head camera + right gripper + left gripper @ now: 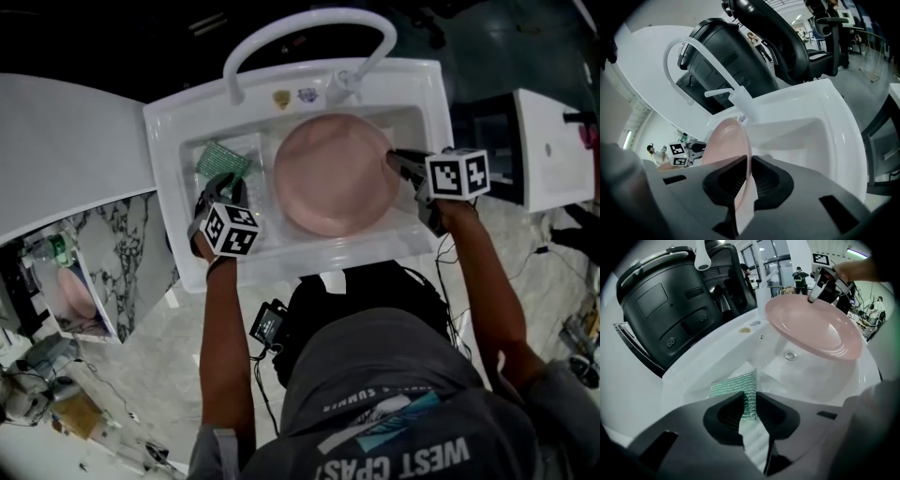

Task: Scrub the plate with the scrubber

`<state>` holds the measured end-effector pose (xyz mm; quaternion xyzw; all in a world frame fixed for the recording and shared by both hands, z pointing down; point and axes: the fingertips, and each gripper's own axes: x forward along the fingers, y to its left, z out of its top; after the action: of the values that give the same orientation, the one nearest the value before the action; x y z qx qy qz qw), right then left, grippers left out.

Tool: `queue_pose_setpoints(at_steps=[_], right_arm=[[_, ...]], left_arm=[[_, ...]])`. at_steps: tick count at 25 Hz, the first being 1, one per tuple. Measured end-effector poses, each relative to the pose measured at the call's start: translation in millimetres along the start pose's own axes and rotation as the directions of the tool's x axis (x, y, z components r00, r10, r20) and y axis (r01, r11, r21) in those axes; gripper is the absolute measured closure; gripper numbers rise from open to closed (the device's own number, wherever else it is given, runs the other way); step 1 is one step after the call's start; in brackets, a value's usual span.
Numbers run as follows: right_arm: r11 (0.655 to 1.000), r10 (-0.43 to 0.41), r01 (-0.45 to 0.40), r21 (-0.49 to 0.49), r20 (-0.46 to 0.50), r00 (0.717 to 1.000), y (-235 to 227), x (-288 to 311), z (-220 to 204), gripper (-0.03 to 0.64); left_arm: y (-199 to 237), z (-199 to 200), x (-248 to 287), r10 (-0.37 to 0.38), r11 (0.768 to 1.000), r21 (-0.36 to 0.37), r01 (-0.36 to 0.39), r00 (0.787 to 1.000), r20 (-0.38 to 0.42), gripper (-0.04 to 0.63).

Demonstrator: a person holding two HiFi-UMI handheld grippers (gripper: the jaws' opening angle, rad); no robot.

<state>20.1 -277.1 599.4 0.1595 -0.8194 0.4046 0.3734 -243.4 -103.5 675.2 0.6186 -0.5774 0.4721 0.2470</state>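
Observation:
A pink plate [333, 173] is held tilted over the white sink [281, 267], its right rim clamped in my right gripper [394, 159]. In the right gripper view the jaws are shut on the plate's edge [724, 140], at my right gripper [749, 173]. A green mesh scrubber [221, 161] lies at the sink's left end. My left gripper [223, 183] is over its near edge. In the left gripper view the scrubber [733, 385] stands between the pads of my left gripper [750, 411], which press on it. The plate [815, 326] hangs to the right, apart from the scrubber.
A white arched faucet [309, 28] stands behind the basin, and the drain [790, 355] lies under the plate. A white counter [66, 141] is to the left and a white cabinet [553, 150] to the right. A large black appliance [670, 310] sits behind the sink.

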Motion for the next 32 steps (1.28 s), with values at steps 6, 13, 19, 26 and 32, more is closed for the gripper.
queue_pose_setpoints(at_steps=[6, 13, 19, 26, 32], right_arm=[[1.0, -0.011, 0.011, 0.001, 0.006, 1.0, 5.6, -2.2, -3.7, 0.566], [1.0, -0.018, 0.018, 0.011, 0.014, 1.0, 18.8, -1.5, -10.0, 0.566], [0.999, -0.011, 0.011, 0.03, 0.015, 1.0, 34.2, 2.8, -16.9, 0.566], [0.995, 0.038, -0.041, 0.091, 0.034, 0.999, 61.5, 9.2, -22.1, 0.565], [0.982, 0.1, -0.111, 0.151, 0.078, 0.992, 85.6, 1.5, -24.3, 0.561]], left_arm=[[17.3, 16.8, -33.4, 0.041, 0.997, -0.062, -0.034, 0.991, 0.125, 0.549], [28.0, 44.0, -81.1, 0.055, 0.995, -0.099, -0.03, 0.963, 0.263, 0.554], [-3.6, 97.9, -132.6, 0.005, 1.0, -0.019, 0.002, 0.917, 0.398, 0.554], [-76.4, 135.0, -142.2, -0.125, 0.979, 0.202, 0.042, 0.9, 0.418, 0.554], [-133.4, 136.5, -133.5, -0.221, 0.927, 0.368, 0.079, 0.906, 0.362, 0.552]])
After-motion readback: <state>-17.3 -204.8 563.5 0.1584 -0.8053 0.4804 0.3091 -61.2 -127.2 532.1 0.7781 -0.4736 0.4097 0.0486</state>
